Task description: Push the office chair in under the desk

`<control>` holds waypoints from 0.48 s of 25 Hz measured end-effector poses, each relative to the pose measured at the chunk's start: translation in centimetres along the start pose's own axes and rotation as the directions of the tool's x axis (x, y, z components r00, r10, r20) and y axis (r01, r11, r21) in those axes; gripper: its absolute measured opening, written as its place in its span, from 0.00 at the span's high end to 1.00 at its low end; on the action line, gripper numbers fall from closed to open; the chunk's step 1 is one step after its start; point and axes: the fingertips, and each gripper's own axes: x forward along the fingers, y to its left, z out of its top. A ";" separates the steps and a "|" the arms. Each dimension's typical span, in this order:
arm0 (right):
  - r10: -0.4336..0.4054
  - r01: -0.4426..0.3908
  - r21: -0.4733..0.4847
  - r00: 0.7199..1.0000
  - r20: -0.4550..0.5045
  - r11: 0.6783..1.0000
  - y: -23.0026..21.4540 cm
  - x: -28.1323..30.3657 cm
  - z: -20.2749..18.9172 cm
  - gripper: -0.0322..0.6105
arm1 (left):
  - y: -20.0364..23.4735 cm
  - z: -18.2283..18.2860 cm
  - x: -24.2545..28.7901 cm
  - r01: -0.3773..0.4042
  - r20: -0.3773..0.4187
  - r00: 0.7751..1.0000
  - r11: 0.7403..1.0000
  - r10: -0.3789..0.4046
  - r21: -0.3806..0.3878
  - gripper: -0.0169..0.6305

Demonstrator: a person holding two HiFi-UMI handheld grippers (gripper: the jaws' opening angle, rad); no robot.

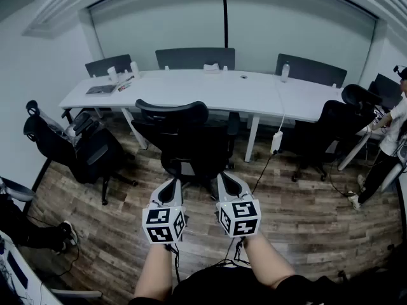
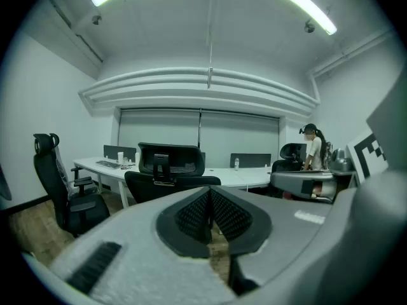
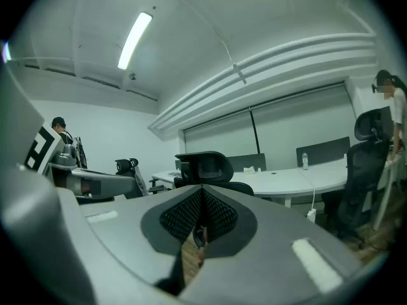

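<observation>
A black office chair (image 1: 181, 135) stands in front of the long white desk (image 1: 210, 91), its back towards me and its seat partly under the desk edge. The chair (image 2: 170, 170) fills the middle of the left gripper view, and the chair (image 3: 206, 170) shows again past the right jaws. My left gripper (image 1: 172, 186) and right gripper (image 1: 224, 182) hover side by side just behind the chair back, apart from it. Both are shut with nothing between the jaws.
Another black chair (image 1: 76, 142) stands turned away at the left, and a third black chair (image 1: 331, 129) sits at the desk's right end beside a standing person (image 1: 391, 138). A cable (image 1: 270, 154) hangs from the desk to the wooden floor. Grey chairs line the far side.
</observation>
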 end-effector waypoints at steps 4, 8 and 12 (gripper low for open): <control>0.008 -0.008 0.023 1.000 0.009 1.000 -1.4 -0.2 0.1 0.94 | -1.3 -0.1 0.6 -0.013 -0.004 1.000 1.000 0.013 0.004 0.96; 0.032 -0.033 0.047 0.999 0.020 0.998 -2.8 -0.5 0.4 0.94 | -2.4 -0.1 1.2 -0.033 -0.007 0.999 0.999 0.033 0.004 0.96; 0.097 -0.097 0.014 0.995 -0.013 0.995 -3.4 -0.6 -0.2 0.94 | -3.7 -0.5 1.6 -0.057 -0.011 0.998 0.998 0.057 0.004 0.96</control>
